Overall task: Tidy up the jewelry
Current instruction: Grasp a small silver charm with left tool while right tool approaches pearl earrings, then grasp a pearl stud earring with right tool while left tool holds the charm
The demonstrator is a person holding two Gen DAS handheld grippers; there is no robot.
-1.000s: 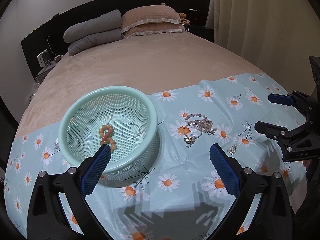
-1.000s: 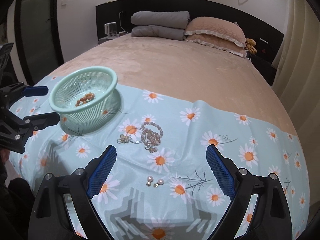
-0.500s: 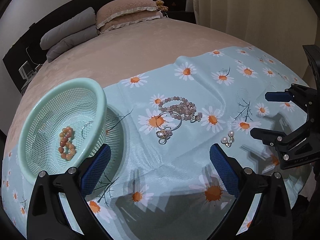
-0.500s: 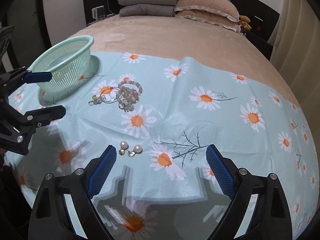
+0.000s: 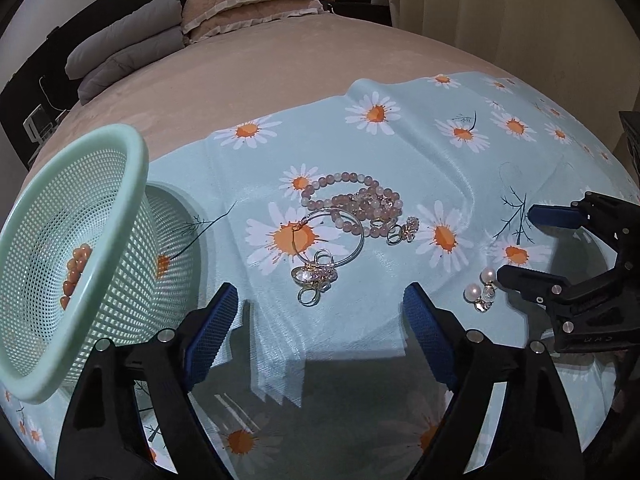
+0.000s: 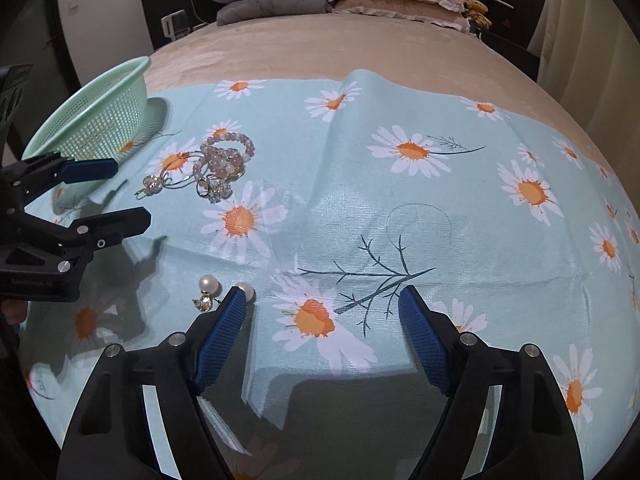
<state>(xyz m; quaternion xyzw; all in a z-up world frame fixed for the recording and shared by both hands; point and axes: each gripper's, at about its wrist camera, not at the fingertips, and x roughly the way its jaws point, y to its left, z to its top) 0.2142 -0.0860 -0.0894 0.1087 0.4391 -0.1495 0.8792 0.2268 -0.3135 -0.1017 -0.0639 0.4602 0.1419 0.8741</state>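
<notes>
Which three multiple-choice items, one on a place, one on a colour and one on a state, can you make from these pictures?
1. Where do the pearl earrings lie?
A. in the basket
B. on the daisy cloth, beside the right hand-held gripper's left finger
C. on the pillow

2. What colour is the basket?
A. mint green
B. red
C. black

3. How is the left hand-held gripper?
A. shut on a ring
B. shut on the bracelet
C. open, holding nothing

Key: 1 B, the pearls rest on the daisy cloth by that blue pad. 2 A, its mesh wall is pale green. 3 C, its fingers stand wide apart with only cloth between them.
</notes>
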